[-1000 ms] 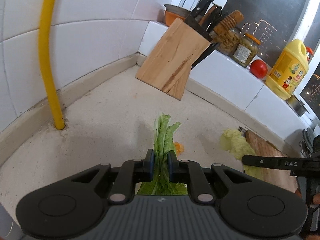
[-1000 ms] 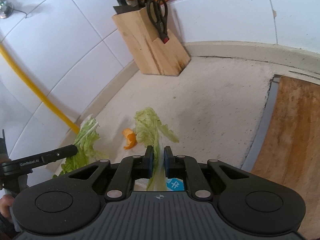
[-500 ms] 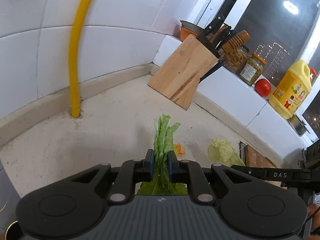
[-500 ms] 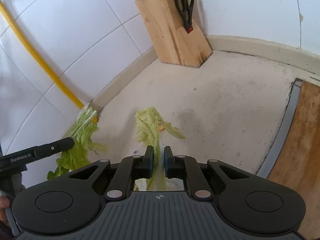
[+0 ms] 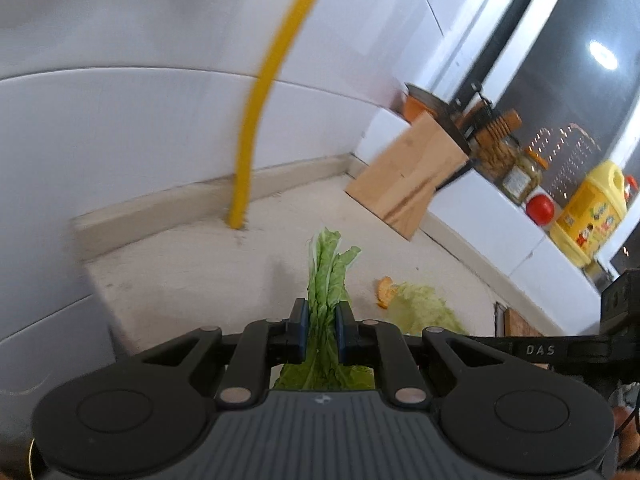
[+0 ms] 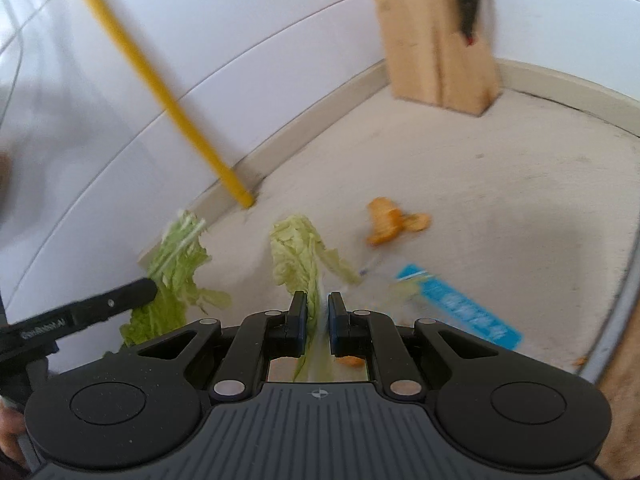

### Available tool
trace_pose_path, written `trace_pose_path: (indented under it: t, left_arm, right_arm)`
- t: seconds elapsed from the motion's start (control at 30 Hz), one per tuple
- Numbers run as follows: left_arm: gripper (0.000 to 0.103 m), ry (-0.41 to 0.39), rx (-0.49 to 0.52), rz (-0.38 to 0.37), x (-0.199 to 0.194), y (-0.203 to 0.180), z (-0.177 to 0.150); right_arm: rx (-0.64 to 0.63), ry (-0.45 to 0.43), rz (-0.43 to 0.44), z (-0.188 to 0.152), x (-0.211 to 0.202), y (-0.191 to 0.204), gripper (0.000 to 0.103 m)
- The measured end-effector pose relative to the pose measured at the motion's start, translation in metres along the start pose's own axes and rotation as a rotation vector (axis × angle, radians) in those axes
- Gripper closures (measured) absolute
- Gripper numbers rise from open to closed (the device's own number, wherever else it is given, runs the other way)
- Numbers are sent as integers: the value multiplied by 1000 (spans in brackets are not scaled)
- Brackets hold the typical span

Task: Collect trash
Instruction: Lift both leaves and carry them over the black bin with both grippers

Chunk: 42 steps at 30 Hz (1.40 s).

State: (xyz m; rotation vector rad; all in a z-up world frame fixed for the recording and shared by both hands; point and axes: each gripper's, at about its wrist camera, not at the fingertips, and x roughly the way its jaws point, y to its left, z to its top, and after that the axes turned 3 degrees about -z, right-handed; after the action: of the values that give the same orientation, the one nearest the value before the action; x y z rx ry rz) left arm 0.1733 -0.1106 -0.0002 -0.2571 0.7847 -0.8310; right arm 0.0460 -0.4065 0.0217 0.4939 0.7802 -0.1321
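Note:
My left gripper [image 5: 321,312] is shut on a bright green lettuce leaf [image 5: 327,268] and holds it above the counter. My right gripper [image 6: 317,305] is shut on a pale cabbage leaf [image 6: 298,252], also lifted. In the right wrist view the green leaf [image 6: 172,280] hangs from the left gripper's finger at the left. Orange peel [image 6: 386,222] and a blue wrapper [image 6: 460,304] lie on the counter [image 6: 460,168] ahead of the right gripper. In the left wrist view the peel [image 5: 385,292] lies beside the pale leaf [image 5: 422,308].
A yellow pipe [image 5: 256,120] rises from the counter by the tiled wall. A wooden knife block [image 5: 404,178] stands in the corner. Jars, a tomato [image 5: 540,209] and a yellow oil bottle [image 5: 588,212] sit on the ledge. A wooden cutting board [image 5: 520,322] lies at the right.
Both grippers have lifted and swung left with their leaves. The orange peel and blue wrapper, hidden under the cabbage leaf before, now lie exposed on the counter.

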Motion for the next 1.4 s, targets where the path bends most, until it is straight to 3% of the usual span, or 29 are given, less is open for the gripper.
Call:
trace_pose_path:
  t: [0.3,0.7,1.4]
  left_arm:
    - [94,-81,-59,65,-56,31,-18]
    - [94,-123,-103,120,-107,59,-37]
    - [94,-124,-180,219,-149,110,-73]
  right_arm:
    - [-116,50,72,-13,11,66,88]
    - [-233,96,164,-40,15,139,88]
    - [-304,182,205,-81,47,206,88]
